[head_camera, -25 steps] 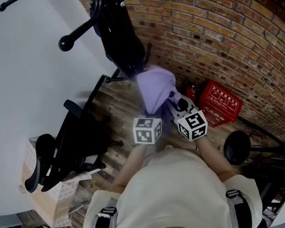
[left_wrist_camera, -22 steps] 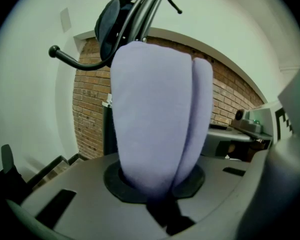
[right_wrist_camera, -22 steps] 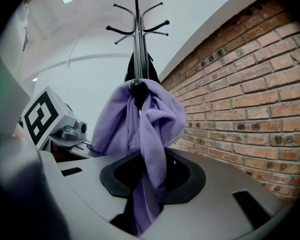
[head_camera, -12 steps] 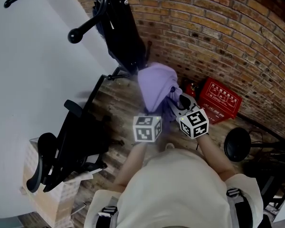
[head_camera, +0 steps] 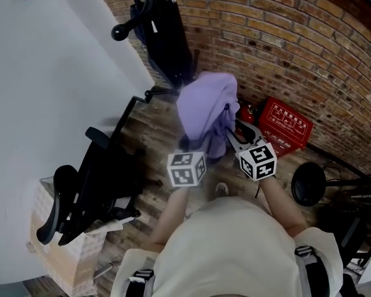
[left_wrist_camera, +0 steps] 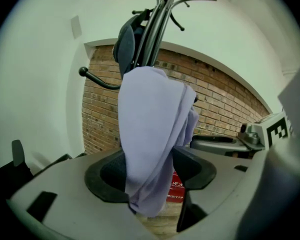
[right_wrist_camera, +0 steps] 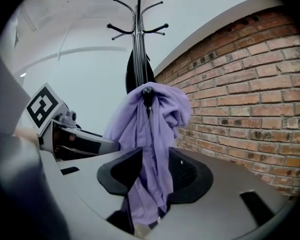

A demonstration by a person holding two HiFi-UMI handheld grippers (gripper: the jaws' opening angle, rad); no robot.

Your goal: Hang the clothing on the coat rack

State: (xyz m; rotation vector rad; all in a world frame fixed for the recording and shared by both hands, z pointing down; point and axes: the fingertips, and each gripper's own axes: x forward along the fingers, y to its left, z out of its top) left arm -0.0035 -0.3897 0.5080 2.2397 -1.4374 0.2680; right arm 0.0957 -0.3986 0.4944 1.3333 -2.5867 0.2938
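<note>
Against the brick wall point(right_wrist_camera: 240, 84), the purple garment point(right_wrist_camera: 150, 129) hangs bunched over a knobbed hook point(right_wrist_camera: 147, 91) of the coat rack point(right_wrist_camera: 138, 39), its loose tail dropping between the jaws of both tongs. Your left gripper point(left_wrist_camera: 152, 176) and right gripper point(right_wrist_camera: 155, 171) are both opening: jaws wide, cloth between them but not pinched by the pads. Expect it to handle light, soft and limp, likely to slide on a smooth hook. If you must regrip, take a thick fold up near the hook, not the thin tail.
</note>
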